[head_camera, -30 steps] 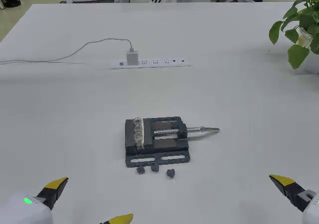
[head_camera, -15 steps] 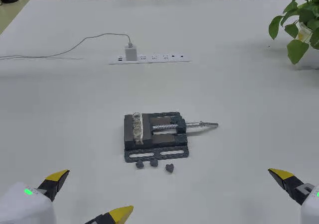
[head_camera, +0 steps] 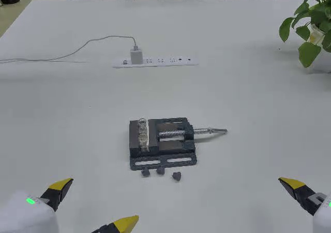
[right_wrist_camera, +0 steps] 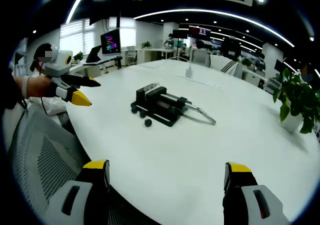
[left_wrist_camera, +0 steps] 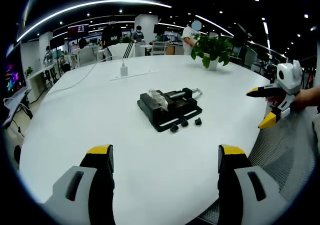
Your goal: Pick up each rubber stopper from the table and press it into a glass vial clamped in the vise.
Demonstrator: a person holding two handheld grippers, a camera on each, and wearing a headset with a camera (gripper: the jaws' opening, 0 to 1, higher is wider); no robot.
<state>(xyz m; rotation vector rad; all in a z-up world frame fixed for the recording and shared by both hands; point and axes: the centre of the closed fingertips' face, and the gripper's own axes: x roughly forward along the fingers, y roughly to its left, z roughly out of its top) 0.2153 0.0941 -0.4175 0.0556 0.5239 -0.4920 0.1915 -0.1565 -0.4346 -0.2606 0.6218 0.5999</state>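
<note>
Nearest the person, the left claw is hanging wide open over the near edge of the table and is gripping nothing. The right claw is gaping just as wide and is likewise carrying nothing. In the head view the frame's corner is cutting off all but one yellow tip of the right claw. Both claws are sitting well apart from the work.

Beyond them, three dark rubber stoppers are lying loose on the table in a short row just beside the vise's near flange. None is being lifted, so by my reading the task is only starting: every pick and every press is waiting to be done.

Next, the vise is clamping a row of clear glass vials at the end away from its screw handle. The vials are blurring together. I am counting perhaps three but cannot be sure. Nothing dark is showing on top of them, though I cannot tell for certain that their mouths are open.

Farther back, a power strip is lying across the table, and the frame's right edge is cropping a plant.
</note>
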